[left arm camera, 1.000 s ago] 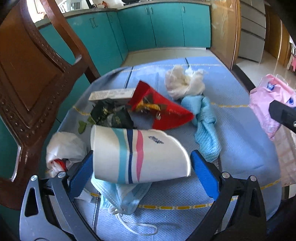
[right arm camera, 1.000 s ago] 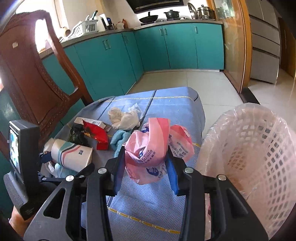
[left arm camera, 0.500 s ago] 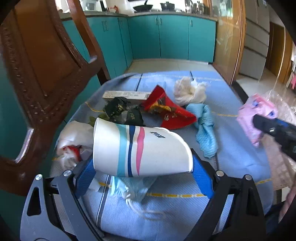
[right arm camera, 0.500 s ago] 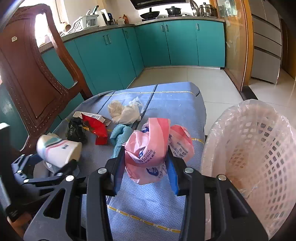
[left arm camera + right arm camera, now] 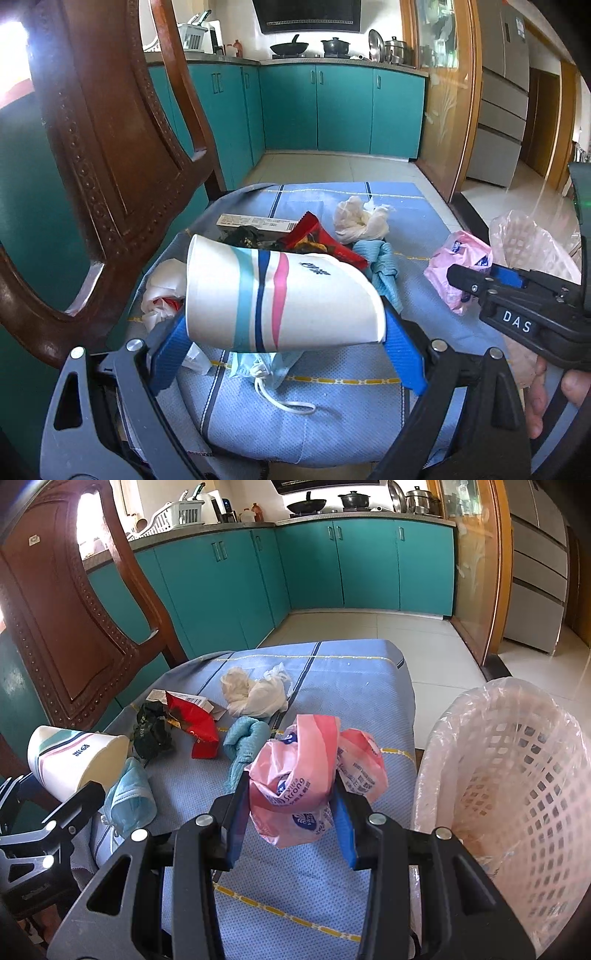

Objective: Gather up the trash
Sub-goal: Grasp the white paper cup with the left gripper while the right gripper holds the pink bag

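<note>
Beside the table's (image 5: 369,709) right edge, the basket (image 5: 517,775) is awaiting drops: the right tool (image 5: 291,808) is gripping the pink wrapper (image 5: 295,775) and the left tool (image 5: 284,328) is clamping the paper cup (image 5: 273,295).

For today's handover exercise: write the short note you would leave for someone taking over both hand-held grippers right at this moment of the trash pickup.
Left hand-held gripper: shut on the striped paper cup, held on its side above the table.
Right hand-held gripper: shut on the crumpled pink plastic bag, held above the blue tablecloth, just left of the lined white basket.
On the cloth: red snack wrapper, dark wrapper, flat carton, white tissue wad, blue cloth, face mask, white bag.
Done: two pieces picked up.
Left: drop both in the basket, then collect the rest.
</note>
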`<state>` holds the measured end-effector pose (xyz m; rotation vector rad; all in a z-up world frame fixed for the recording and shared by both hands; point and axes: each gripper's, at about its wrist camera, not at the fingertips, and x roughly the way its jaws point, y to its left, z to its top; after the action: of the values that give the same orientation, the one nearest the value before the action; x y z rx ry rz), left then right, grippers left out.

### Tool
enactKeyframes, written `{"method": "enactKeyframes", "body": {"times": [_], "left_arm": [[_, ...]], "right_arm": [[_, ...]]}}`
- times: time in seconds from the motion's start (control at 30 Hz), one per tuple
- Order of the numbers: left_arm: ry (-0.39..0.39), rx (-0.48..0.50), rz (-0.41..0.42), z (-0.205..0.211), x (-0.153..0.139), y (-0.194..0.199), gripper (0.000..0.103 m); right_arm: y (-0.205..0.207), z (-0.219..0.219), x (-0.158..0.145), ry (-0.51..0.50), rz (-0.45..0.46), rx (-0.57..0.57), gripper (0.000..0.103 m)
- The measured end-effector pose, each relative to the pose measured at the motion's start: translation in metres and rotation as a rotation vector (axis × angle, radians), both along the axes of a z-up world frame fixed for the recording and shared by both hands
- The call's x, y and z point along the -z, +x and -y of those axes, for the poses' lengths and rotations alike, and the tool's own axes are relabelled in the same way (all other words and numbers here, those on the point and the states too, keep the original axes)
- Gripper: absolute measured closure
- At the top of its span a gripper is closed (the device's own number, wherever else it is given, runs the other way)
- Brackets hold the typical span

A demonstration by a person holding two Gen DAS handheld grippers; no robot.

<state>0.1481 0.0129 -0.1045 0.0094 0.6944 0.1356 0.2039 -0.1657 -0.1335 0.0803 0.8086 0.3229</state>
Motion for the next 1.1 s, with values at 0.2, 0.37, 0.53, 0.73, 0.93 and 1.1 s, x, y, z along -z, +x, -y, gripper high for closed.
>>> {"method": "enactKeyframes", "body": {"times": [0.2, 0.37, 0.53, 0.73, 0.93, 1.1], "left_arm": [[0.001, 0.007, 0.013, 0.002, -0.003, -0.007, 0.011], [-0.004, 0.003, 0.023, 0.001, -0.006, -0.009, 0.011], [-0.013, -0.001, 0.028, 0.0, -0.008, -0.011, 0.011], [-0.015, -0.001, 0.028, -0.001, -0.008, -0.012, 0.011], [-0.017, 0.0, 0.031, 0.0, -0.009, -0.014, 0.011], [-0.018, 0.0, 0.031, 0.0, -0.009, -0.014, 0.011]], "right_arm": [[-0.002, -0.001, -0.001, -0.003, 0.007, -0.007, 0.062], [-0.003, -0.001, -0.002, -0.006, 0.011, -0.011, 0.062], [-0.003, -0.001, -0.003, -0.006, 0.012, -0.012, 0.062], [-0.004, -0.002, -0.004, -0.012, 0.016, -0.015, 0.062], [-0.006, -0.002, -0.004, -0.015, 0.023, -0.017, 0.062], [-0.006, -0.002, -0.004, -0.016, 0.025, -0.018, 0.062]]}}
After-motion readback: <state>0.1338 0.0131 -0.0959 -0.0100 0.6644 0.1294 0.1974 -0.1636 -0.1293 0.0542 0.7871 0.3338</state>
